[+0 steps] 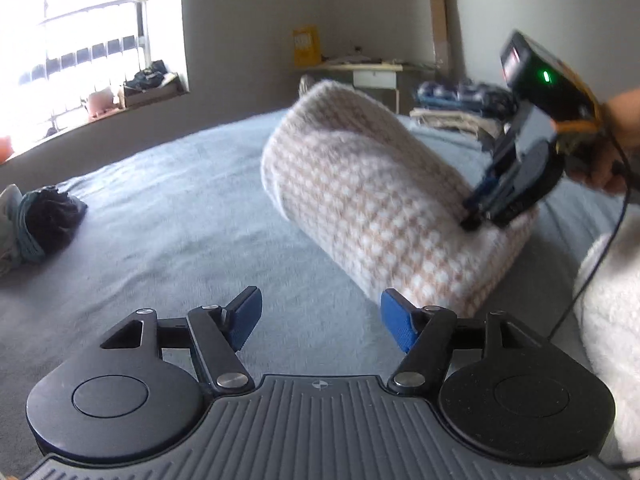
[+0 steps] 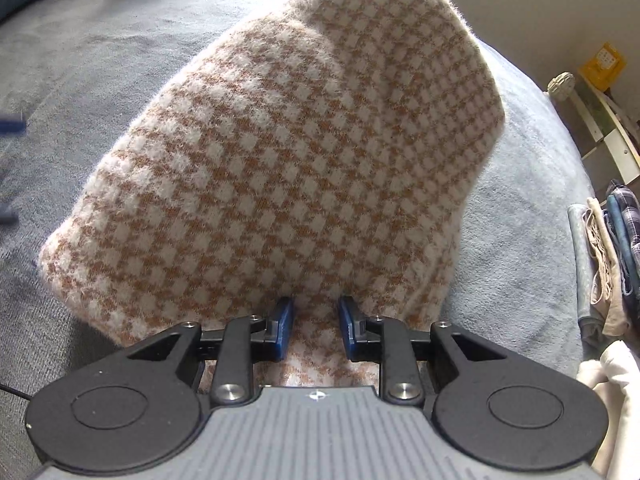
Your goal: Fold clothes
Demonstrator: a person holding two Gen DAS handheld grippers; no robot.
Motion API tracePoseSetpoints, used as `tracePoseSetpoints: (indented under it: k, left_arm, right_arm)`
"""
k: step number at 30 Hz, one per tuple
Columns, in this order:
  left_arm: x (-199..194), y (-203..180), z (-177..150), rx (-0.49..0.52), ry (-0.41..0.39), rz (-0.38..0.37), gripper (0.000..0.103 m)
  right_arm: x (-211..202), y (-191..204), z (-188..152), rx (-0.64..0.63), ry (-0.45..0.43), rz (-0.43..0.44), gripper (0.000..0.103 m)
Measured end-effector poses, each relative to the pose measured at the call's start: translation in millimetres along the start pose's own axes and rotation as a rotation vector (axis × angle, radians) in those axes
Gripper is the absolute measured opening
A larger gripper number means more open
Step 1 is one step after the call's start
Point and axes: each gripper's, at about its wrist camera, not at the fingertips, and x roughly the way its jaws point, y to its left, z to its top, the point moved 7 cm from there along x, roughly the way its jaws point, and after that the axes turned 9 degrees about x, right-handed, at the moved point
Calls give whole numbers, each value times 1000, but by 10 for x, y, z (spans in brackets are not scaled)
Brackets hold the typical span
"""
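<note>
The fuzzy tan-and-white houndstooth knit garment (image 1: 384,200) lies folded into a thick bundle on the grey-blue bed cover (image 1: 168,216), and in the left wrist view its long axis runs from the lower right of the frame up toward the upper middle, far end rounded and pointing at the back wall. In the right wrist view the same bundle (image 2: 288,152) fills the centre, widest at the lower left and narrowing to a rounded top at the upper right.

Right gripper (image 2: 315,326) is down on the near end of the knit, blue pads (image 2: 283,328) narrowly apart with a ridge of the houndstooth fabric between them, and the pads press into it: clamped on the garment. From the left wrist view, that right gripper (image 1: 474,222) comes in from the right of the frame, tilted steeply down, its tip sunk into the top of the bundle near its lower right end, with a person's hand (image 1: 604,168) behind it.

Left gripper (image 1: 320,320) hangs over bare bed cover at the bottom centre of the frame, jaws wide apart, nothing between them; its right pad sits just beside the near corner of the knit.

A dark crumpled garment (image 1: 48,224) lies at the left edge of the bed, well apart. A stack of folded clothes (image 2: 612,256) sits at the right edge.
</note>
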Motion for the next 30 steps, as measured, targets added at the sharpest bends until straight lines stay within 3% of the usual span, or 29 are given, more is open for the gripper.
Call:
tracePoseSetpoints:
  k: [2, 4, 8, 10, 13, 18, 20, 22, 26, 29, 30]
  left_arm:
    - [156, -17, 231, 7, -59, -18, 61]
    - [332, -201, 384, 75, -100, -30, 58]
    - [618, -602, 358, 257, -132, 10, 51]
    - [634, -701, 328, 292, -142, 11, 51]
    - [657, -755, 286, 302, -163, -1, 52]
    - [646, -773, 236, 297, -192, -27, 53]
    - [644, -785, 206, 299, -204, -28, 53]
    - [642, -797, 176, 301, -216, -30, 54]
    - [717, -752, 161, 278, -214, -47, 54]
    - [752, -751, 191, 268, -223, -65, 55]
    - [750, -772, 191, 273, -225, -70, 55]
  right_arm:
    - [8, -15, -14, 8, 5, 6, 26]
    - [1, -35, -24, 22, 10, 11, 26]
    - [9, -124, 24, 5, 30, -2, 26]
    - [-80, -105, 52, -22, 39, -19, 26]
    - [-456, -160, 352, -59, -34, -31, 26]
    - [-970, 43, 1284, -171, -289, 7, 26]
    - [-887, 109, 1642, -201, -367, 10, 25]
    - [-657, 111, 1844, -196, -379, -17, 25]
    - [555, -245, 1768, -84, -173, -40, 24]
    - [910, -514, 1510, 154, -148, 76, 21]
    - [867, -525, 1496, 156, -151, 81, 21]
